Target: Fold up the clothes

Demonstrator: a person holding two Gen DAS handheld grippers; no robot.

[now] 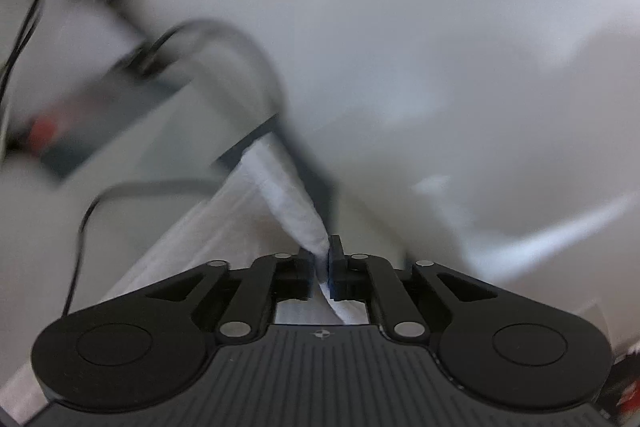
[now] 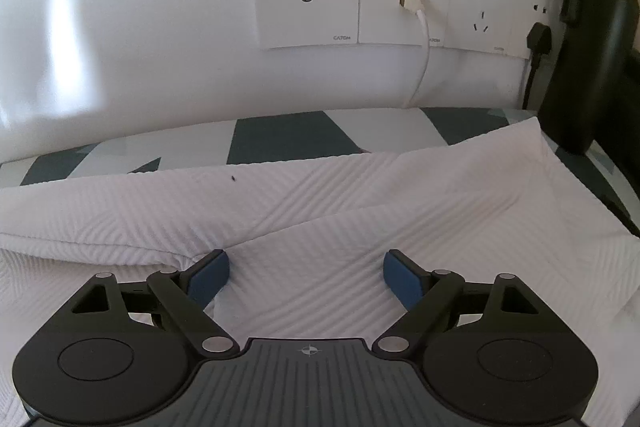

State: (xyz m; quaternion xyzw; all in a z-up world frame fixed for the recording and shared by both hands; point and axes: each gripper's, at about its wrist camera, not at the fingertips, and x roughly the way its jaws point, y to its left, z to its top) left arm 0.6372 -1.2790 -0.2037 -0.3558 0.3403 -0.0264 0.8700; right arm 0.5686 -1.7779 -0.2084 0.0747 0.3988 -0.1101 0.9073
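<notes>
Left tool (image 1: pixel 320 267) pinching edge of white ribbed-weave garment (image 1: pixel 288 187), lifting it; view blurring. Right tool (image 2: pixel 306 273) spread wide, hovering over garment (image 2: pixel 320 211) lying on teal-patterned tabletop (image 2: pixel 288 139). Risk: thin pinch slipping, fold collapsing; black bottle (image 2: pixel 588 47) near cloth's corner.

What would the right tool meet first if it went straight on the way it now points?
Most likely the white cloth: the open right tool hovers low over it, with a raised fold ahead. Beyond lie the patterned surface and the wall; depth is uncertain.
</notes>
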